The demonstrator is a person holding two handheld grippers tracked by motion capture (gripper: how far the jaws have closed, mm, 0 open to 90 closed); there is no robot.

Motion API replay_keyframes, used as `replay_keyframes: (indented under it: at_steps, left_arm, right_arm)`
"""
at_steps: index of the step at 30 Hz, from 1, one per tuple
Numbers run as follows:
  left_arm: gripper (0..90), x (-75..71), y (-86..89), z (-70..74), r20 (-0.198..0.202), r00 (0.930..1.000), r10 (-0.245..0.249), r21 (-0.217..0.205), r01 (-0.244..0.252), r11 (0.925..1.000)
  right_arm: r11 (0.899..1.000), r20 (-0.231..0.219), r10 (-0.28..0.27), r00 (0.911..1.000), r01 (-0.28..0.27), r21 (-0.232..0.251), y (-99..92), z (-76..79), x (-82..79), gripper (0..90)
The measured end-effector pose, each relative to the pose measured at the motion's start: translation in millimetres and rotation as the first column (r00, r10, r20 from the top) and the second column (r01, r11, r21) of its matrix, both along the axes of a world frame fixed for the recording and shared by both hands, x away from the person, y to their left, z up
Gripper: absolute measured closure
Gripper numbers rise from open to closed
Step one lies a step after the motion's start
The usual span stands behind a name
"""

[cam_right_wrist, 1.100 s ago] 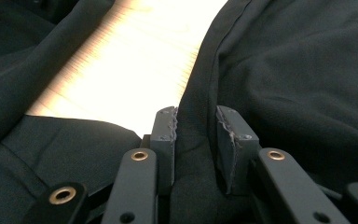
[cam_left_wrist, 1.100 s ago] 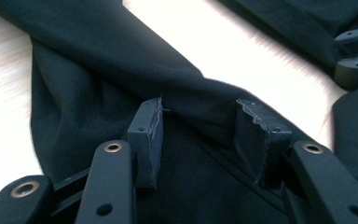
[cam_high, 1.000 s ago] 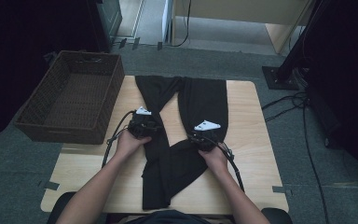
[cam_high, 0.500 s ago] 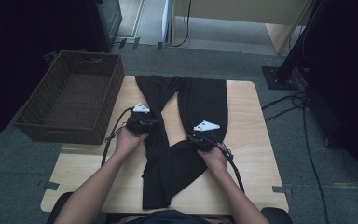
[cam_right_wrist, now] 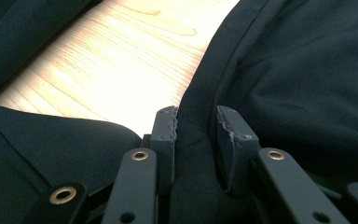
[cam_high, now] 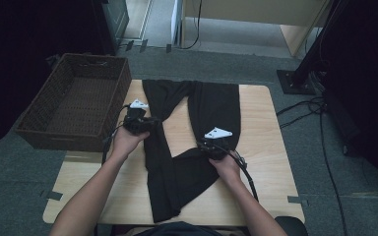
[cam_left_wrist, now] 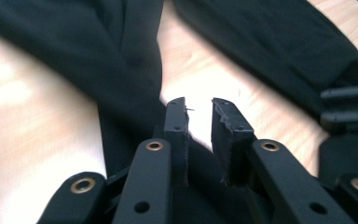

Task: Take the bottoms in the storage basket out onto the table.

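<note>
Black trousers (cam_high: 216,105) lie flat on the wooden table (cam_high: 266,123), legs pointing away, with the waist end folded over near the front. My left gripper (cam_high: 150,123) hovers over the left leg (cam_left_wrist: 121,60). Its jaws (cam_left_wrist: 199,107) have just been opening and stand a little apart, with bare wood showing through the gap and nothing between them. My right gripper (cam_high: 203,143) rests low at the inner edge of the right leg (cam_right_wrist: 307,70). It (cam_right_wrist: 196,116) is shut on a fold of that black fabric. The right gripper (cam_left_wrist: 349,107) also appears at the edge of the left gripper view.
A dark wicker basket (cam_high: 74,103) stands off the table's left side, its rim close to my left hand. Cables (cam_high: 325,123) trail over the grey carpet to the right. A strip of bare wood (cam_right_wrist: 121,56) runs between the two legs.
My left hand has lifted off the left trouser leg and drifted slightly toward the far left. The right hand and the fabric it holds have not moved.
</note>
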State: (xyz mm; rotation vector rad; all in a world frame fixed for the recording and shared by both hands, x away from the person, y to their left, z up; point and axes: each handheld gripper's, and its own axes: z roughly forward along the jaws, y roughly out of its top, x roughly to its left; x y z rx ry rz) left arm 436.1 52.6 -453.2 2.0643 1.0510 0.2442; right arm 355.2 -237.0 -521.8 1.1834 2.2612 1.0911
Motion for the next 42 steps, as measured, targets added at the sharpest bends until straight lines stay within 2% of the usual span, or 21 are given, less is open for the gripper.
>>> replay_keyframes:
  at_steps: [5,7,8,9,10,14,16,19,22,24,27,29,31,32,35,40,41,42]
  left_arm:
    - [68.1,33.1,-19.2,-16.6,-0.036,0.9993,0.007,0.019,-0.007,0.9998]
    - [66.4,44.8,-26.4,-24.2,-0.050,0.9987,0.011,0.058,-0.008,0.9983]
    - [65.9,49.3,-29.6,-28.0,-0.051,0.9987,0.010,0.063,-0.007,0.9980]
    - [65.6,54.5,-33.0,-31.9,-0.052,0.9986,0.011,0.096,-0.006,0.9953]
    - [64.5,57.3,-34.3,-34.1,-0.057,0.9983,0.007,0.111,-0.001,0.9938]
    - [62.9,64.8,-33.9,-44.7,-0.031,0.9992,0.027,0.134,-0.023,0.9908]
    - [61.7,66.9,-32.3,-49.7,-0.034,0.9988,0.036,0.146,-0.030,0.9888]
    - [61.6,67.1,-31.7,-50.5,-0.013,0.9995,0.030,0.159,-0.027,0.9869]
    - [66.0,64.1,-36.4,-51.2,0.036,0.9992,0.015,0.219,-0.023,0.9754]
    - [72.0,63.9,-37.7,-51.4,0.042,0.9991,0.009,0.220,-0.018,0.9754]
    - [88.1,64.6,-37.5,-51.7,0.058,0.9983,0.007,0.234,-0.020,0.9719]
    - [89.5,66.1,-36.3,-50.5,0.033,0.9994,0.011,0.221,-0.018,0.9750]
    - [89.7,70.1,-35.3,-46.0,-0.042,0.9989,0.019,0.189,-0.011,0.9818]
    - [89.8,70.7,-35.8,-42.1,-0.053,0.9984,0.017,0.166,-0.007,0.9861]
    - [89.7,67.9,-42.3,-20.6,-0.023,0.9997,-0.010,0.104,0.012,0.9945]
    - [89.5,62.5,-63.1,25.8,0.045,0.9963,-0.073,0.053,0.070,0.9961]
    - [89.4,61.2,-65.5,34.1,0.056,0.9957,-0.074,0.029,0.073,0.9969]
    - [89.4,59.6,-67.7,42.8,0.067,0.9948,-0.077,-0.015,0.078,0.9969]
  right_arm:
    - [1.000,0.000,0.000,1.0000,0.000,0.000,-0.1,0.0,0.1,69.9]
    - [1.000,0.001,0.001,1.0000,-0.001,0.001,-0.2,-0.1,0.3,69.9]
    - [1.000,0.001,0.001,1.0000,-0.001,0.001,-0.2,-0.1,0.3,69.9]
    - [1.000,0.001,0.001,1.0000,-0.001,0.001,-0.2,-0.1,0.3,69.8]
    - [1.000,0.002,0.003,1.0000,-0.003,0.001,-0.4,-0.1,0.3,69.9]
    - [1.000,0.002,0.003,1.0000,-0.003,0.003,-1.0,-0.1,0.2,69.9]
    - [1.000,-0.001,0.002,1.0000,-0.002,0.005,-1.3,-0.1,0.3,70.0]
    - [1.000,0.000,0.004,1.0000,-0.004,0.006,-1.2,-0.1,0.4,70.0]
    - [1.000,0.003,0.004,1.0000,-0.004,0.001,-0.8,-0.1,0.1,70.0]
    - [1.000,0.001,0.003,1.0000,-0.003,0.001,-0.6,-0.1,-0.1,70.0]
    - [1.000,0.001,0.002,1.0000,-0.002,-0.001,-0.4,0.0,-0.3,70.2]
    - [1.000,0.001,0.001,1.0000,-0.001,-0.001,-0.4,0.0,-0.3,70.3]
    - [1.000,0.002,0.000,1.0000,0.000,0.000,-0.4,-0.1,-0.2,70.6]
    - [1.000,0.004,0.001,1.0000,-0.001,-0.001,-0.6,-0.1,0.0,70.7]
    - [1.000,0.004,0.000,1.0000,0.000,-0.002,-0.6,-0.1,-0.1,70.9]
    - [1.000,0.003,-0.003,1.0000,0.003,-0.003,-0.4,0.0,-0.2,71.1]
    - [1.000,0.003,-0.004,1.0000,0.004,-0.003,-0.3,0.0,-0.3,71.2]
    - [1.000,0.001,-0.005,1.0000,0.005,-0.002,-0.2,0.0,-0.5,71.2]
